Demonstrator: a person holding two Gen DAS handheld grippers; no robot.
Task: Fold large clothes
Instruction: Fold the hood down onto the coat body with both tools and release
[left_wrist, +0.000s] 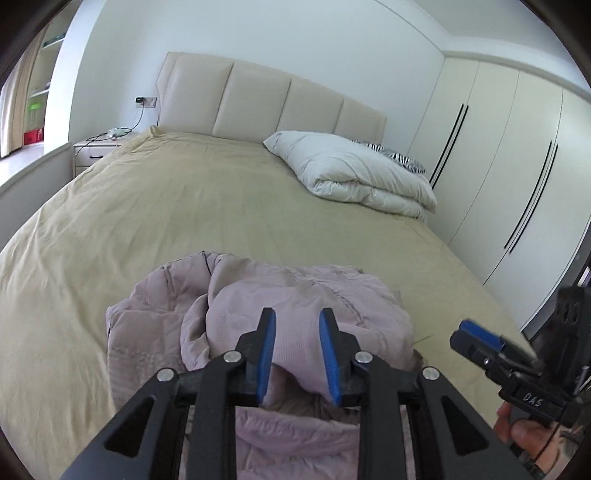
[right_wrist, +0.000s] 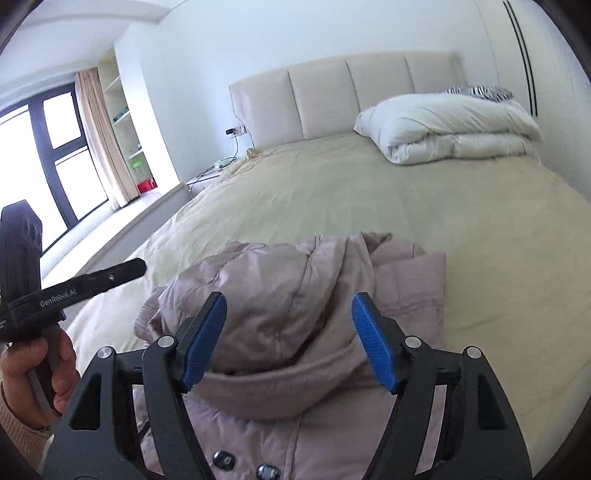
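A: Left claw (left_wrist: 297, 332) sits at the bottom centre of its frame, jaws part open with a fold of the pink jacket (left_wrist: 255, 306) between the blue pads (left_wrist: 266, 354). Pinched or just straddled? I cannot tell.

B: Right claw (right_wrist: 289, 334) is spread wide at the bottom centre of its own view, gripping nothing, hanging over the jacket's hood (right_wrist: 280, 384).

A: The jacket lies crumpled on the tan bed (left_wrist: 184, 206), lower middle of both frames.

B: White duvet (right_wrist: 450, 125) folded at the upper right by the headboard (right_wrist: 332, 96). The left tool and the hand (right_wrist: 35, 373) holding it show at lower left.
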